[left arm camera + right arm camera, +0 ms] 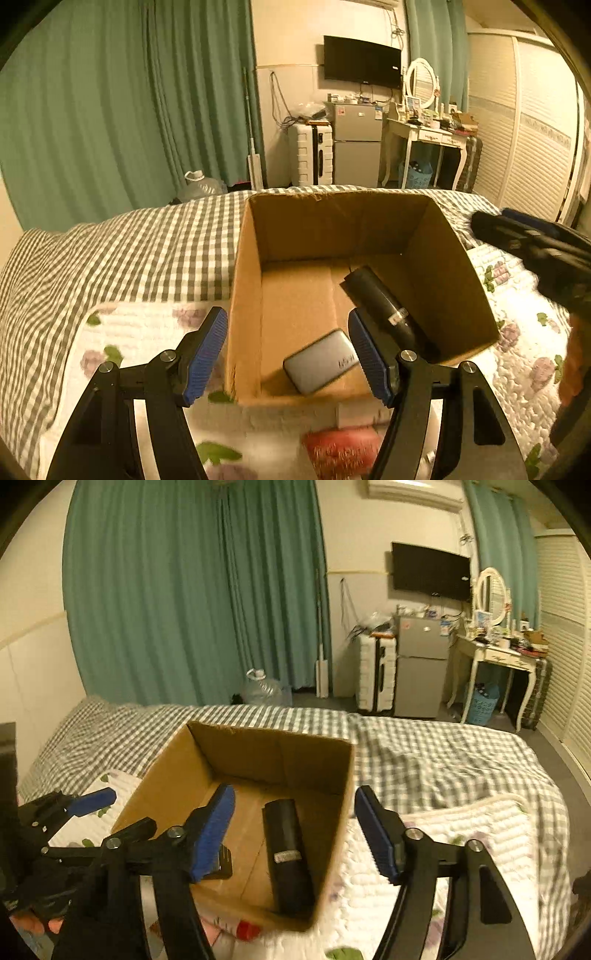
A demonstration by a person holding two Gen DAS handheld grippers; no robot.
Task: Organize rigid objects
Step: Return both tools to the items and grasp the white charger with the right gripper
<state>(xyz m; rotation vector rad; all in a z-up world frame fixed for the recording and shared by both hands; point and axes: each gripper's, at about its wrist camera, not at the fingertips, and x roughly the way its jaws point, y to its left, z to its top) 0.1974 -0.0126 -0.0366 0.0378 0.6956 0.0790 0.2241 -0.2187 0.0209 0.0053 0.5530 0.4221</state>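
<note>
An open cardboard box [447,266] stands on the bed; it also shows in the right wrist view [162,775]. Inside lie a long black case [376,299], also seen in the right wrist view [286,853], and a flat grey power bank [319,362], which is mostly hidden behind a finger in the right wrist view [225,864]. My left gripper [288,354] is open and empty over the box's near left corner. My right gripper [295,830] is open and empty above the box's near right side. The right gripper shows at the left wrist view's right edge [532,243].
The box sits on a white floral quilt [140,332] over a grey checked bedspread [424,753]. A red item [343,450] lies on the quilt in front of the box. Green curtains, a water jug, a suitcase, a small fridge and a dressing table stand beyond the bed.
</note>
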